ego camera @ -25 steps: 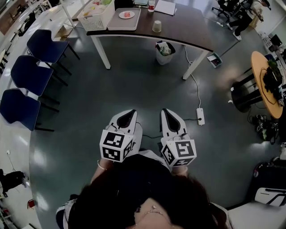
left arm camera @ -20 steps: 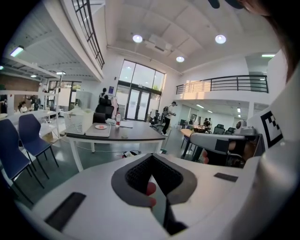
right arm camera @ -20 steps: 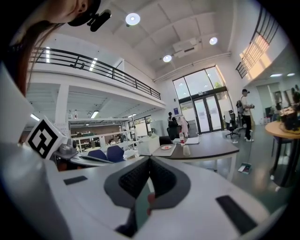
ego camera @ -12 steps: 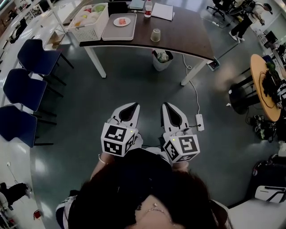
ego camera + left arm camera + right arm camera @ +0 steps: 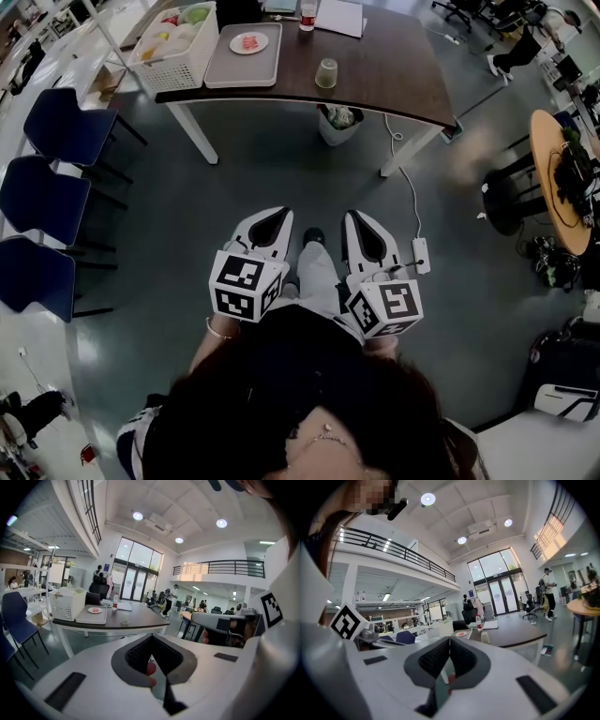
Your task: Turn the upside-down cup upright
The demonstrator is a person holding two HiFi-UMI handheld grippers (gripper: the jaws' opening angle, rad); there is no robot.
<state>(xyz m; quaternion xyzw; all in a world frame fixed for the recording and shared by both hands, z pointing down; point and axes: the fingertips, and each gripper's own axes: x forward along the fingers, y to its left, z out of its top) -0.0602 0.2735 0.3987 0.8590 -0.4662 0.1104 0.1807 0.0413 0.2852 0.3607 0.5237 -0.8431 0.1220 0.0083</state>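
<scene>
The cup [image 5: 326,73] stands by itself on the dark tabletop [image 5: 394,70], close to the front edge. It looks very small from here, so I cannot tell for sure which way up it is. I think it is not yet turned, because nothing is touching it. Just beside it, to the left, is a gray tray [image 5: 220,66] with a little plate [image 5: 248,43] on it, and past the tray sits a white basket [image 5: 173,47] full of things. A bottle [image 5: 307,14] stands at the back of the tabletop. A small bin [image 5: 339,120] is under the tabletop, right below the cup. Blue chairs [image 5: 66,127] stand in a row off to the left.

The person is out on the gray floor [image 5: 281,169], well apart from the tabletop. The left hand-held gripper [image 5: 274,216] and the right hand-held gripper [image 5: 357,217] are side by side in front of the person, and both point toward the tabletop. Both have their jaws pressed together with nothing between them.

So I think the job has not really started. The person has to get to the tabletop, open one hand-held gripper, take hold of the cup, flip it over and set it down on its bottom.
</scene>
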